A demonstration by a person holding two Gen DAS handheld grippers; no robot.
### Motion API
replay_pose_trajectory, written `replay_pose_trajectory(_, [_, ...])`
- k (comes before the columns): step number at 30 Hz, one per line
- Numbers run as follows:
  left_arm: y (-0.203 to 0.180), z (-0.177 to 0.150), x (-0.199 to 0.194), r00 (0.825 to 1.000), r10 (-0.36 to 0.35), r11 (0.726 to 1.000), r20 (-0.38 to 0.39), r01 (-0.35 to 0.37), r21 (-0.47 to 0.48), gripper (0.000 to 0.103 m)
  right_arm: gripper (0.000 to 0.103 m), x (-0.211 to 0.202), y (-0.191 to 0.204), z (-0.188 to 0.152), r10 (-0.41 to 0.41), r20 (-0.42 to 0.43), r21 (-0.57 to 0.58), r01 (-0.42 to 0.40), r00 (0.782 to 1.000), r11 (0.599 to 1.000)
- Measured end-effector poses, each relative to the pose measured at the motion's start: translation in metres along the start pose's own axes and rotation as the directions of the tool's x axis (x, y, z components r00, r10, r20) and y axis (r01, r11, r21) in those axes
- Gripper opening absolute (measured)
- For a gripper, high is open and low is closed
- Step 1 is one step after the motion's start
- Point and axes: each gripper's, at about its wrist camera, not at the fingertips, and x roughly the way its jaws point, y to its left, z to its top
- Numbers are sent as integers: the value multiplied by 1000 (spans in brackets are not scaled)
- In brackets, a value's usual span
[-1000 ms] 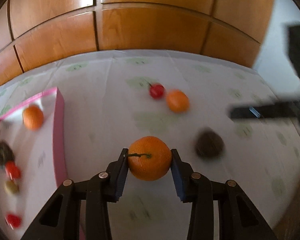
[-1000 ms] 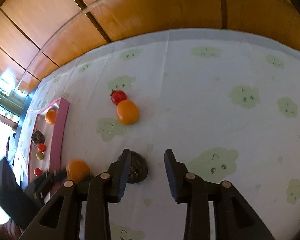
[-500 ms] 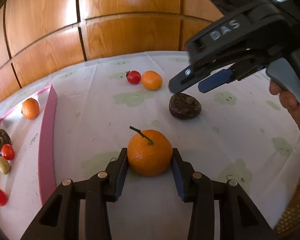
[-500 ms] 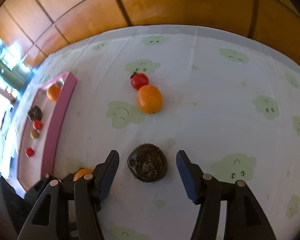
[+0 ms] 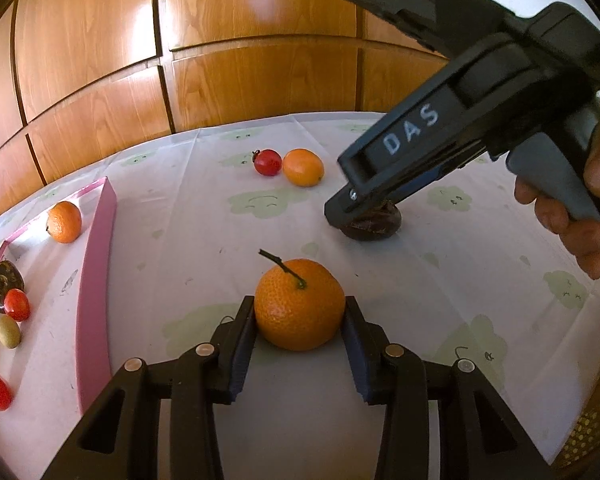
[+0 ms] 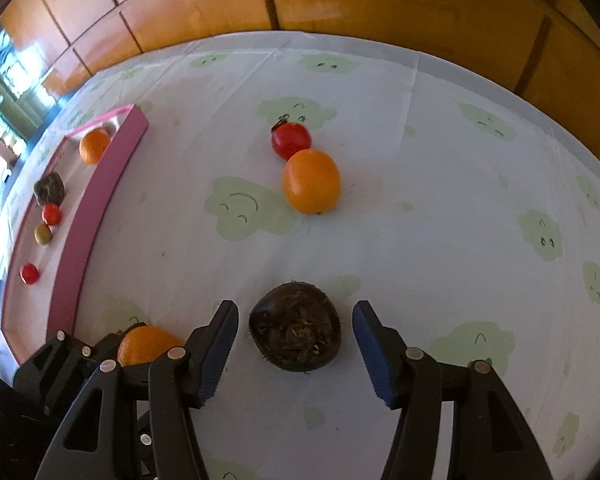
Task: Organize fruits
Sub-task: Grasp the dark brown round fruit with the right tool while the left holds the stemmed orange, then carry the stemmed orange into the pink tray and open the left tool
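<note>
The left hand-held gripper (image 5: 300,322) clamps a stemmed round orange mandarin (image 5: 299,304) resting on the bench (image 5: 220,240); the right hand-held gripper (image 6: 294,334), jaws just widened, straddles a dark brown wrinkled fruit (image 6: 295,328) untouched.

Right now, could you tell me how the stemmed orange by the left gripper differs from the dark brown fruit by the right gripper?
The stemmed orange is bright orange with a thin stalk; the dark brown fruit is rough, nearly black and stalkless. The left gripper is shut on the stemmed orange, while the right gripper, its jaws having just been opening, only brackets the dark brown fruit with gaps on both sides. Both are roundish and outside the pink tray.
</note>
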Motion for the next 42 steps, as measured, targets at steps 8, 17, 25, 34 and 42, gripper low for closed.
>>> replay_pose_trajectory(8, [-1,-1,0,1000,0,1000,0,0,0,43,47,8,8,1,-68,-2,-47,68,998,997])
replay_pose_trajectory(17, [-1,0,-1,1000,0,1000,-1,0,0,43,47,11,3,5,-56,-10,-30,56,998,998])
replay_pose_trajectory(25, [1,1,0,1000,-8,1000,-12,8,-4,42,48,10,-5,1,-34,-7,-21,34,999,999])
replay_pose_trajectory(34, [11,16,1,994,-32,999,-106,28,-40,40,48,9,-14,4,-6,-14,6,6,1000,1000])
replay_pose_trajectory(42, [21,26,-30,996,-46,995,-80,39,-87,40,48,8,-9,3,-29,-5,-18,29,1000,999])
